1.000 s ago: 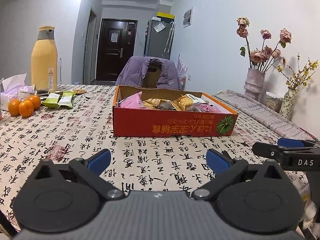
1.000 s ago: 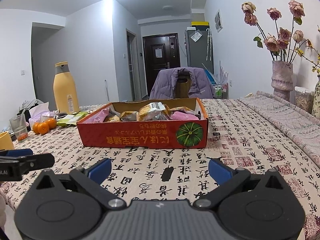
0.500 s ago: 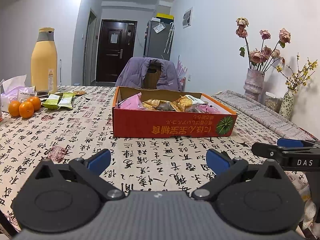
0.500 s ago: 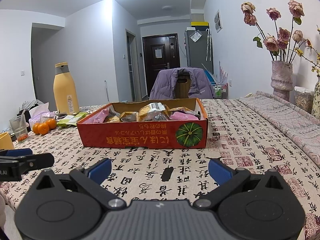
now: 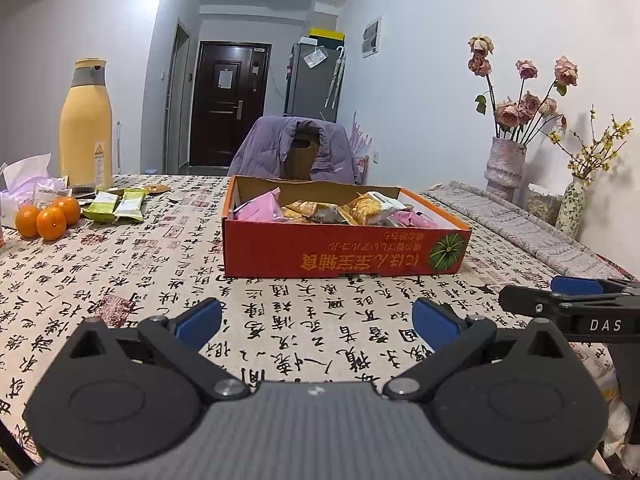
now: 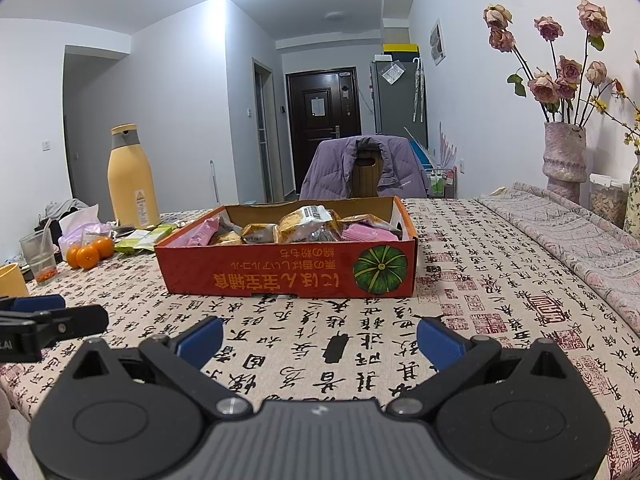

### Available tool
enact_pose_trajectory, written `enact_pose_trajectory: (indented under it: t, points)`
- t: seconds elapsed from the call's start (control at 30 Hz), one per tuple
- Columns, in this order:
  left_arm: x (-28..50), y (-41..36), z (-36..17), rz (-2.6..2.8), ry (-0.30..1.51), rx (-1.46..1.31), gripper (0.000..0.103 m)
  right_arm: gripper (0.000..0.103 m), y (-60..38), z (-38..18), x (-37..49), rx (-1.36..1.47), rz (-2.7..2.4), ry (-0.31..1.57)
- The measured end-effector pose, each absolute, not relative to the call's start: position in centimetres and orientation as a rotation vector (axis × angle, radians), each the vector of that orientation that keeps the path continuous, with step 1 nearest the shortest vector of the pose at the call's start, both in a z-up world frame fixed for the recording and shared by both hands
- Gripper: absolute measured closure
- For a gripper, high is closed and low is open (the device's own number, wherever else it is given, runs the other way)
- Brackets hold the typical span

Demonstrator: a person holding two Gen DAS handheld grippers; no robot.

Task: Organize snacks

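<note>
**Little moved over the last second**

We saw the tabletop [image 5: 120, 280] unchanged. The box [image 5: 344, 256] sat mid-table, snacks [image 5: 320, 210] piled inside, two green packets [image 5: 116, 206] loose beside the oranges. Our left gripper [image 5: 316, 316] and right gripper [image 6: 320, 336] hovered spread and empty, barely shifted, so sorting stood as it was.

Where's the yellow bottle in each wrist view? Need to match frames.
Left wrist: yellow bottle stands far left, behind the oranges, left of the red box.
Right wrist: yellow bottle stands left of centre, beyond the box's left corner.
Shared landmark: the red box of snacks, mid-table in both views.
</note>
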State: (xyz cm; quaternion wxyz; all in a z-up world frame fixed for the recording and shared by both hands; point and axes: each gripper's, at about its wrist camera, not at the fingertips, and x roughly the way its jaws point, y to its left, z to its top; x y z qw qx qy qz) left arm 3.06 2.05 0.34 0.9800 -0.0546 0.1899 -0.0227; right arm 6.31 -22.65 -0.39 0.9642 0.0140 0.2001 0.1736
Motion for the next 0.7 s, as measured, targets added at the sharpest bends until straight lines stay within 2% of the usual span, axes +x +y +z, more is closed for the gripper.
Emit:
enact_pose_trajectory:
  t: [0.7]
  points:
    - [3.01,1.62,0.3,-0.044,0.376,-0.096,0.0,0.0,-22.45,-0.62,6.28,0.029,0.354,0.412]
